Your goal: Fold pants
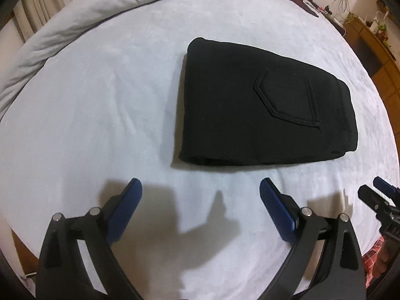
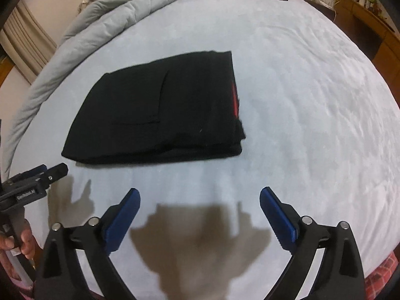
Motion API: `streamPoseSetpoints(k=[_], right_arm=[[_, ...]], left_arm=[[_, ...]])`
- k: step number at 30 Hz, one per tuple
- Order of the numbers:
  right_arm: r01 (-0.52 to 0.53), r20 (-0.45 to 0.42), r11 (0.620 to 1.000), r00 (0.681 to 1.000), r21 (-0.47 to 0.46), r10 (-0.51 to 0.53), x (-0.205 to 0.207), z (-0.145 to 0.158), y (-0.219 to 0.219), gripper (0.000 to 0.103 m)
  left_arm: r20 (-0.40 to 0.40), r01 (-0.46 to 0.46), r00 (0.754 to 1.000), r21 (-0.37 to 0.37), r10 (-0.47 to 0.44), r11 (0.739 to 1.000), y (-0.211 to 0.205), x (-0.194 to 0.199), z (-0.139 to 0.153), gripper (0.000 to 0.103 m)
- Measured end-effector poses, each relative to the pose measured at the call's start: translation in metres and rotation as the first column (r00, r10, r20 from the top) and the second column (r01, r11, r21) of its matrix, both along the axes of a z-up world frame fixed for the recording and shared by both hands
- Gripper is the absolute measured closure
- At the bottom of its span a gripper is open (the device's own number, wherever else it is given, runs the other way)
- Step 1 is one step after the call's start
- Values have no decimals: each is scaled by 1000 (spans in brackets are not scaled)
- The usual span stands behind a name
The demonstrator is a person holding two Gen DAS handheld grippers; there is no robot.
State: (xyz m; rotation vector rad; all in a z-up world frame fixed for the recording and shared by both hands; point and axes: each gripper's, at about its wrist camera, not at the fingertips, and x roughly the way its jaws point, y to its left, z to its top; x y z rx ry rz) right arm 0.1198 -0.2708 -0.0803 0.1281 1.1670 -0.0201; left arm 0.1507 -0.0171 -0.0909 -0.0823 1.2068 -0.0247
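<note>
Black pants lie folded into a compact stack on the pale blue bed sheet, a back pocket facing up. In the right wrist view the same pants show a red strip along their right edge. My left gripper hangs open over bare sheet, short of the stack's near edge, nothing between its blue pads. My right gripper is open too, above the sheet in front of the pants. Each gripper appears at the edge of the other's view: the right gripper at the right, the left gripper at the left.
A rumpled grey duvet is bunched along the far left of the bed. Wooden furniture with small items stands past the bed's right side. A hand holds the left gripper's handle. Red plaid cloth shows at the near right edge.
</note>
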Motion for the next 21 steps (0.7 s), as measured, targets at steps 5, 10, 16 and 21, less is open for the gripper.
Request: streamPoseSetpoints(k=[5, 10, 16, 21], right_arm=[[24, -18, 999, 1000, -38, -24, -3, -1, 6, 5], [33, -13, 999, 999, -42, -34, -6, 7, 11, 4], [-2, -7, 999, 1000, -38, 2, -12, 12, 21, 4], [-5, -4, 999, 1000, -36, 5, -16, 16, 26, 4]], left_arm=[[7, 9, 1000, 36, -9, 999, -2, -7, 2, 8], [14, 8, 1000, 41, -9, 999, 1, -14, 8, 8], [22, 13, 1000, 23, -14, 1000, 5, -22, 17, 8], [28, 28, 999, 27, -29, 999, 4, -30, 22, 8]])
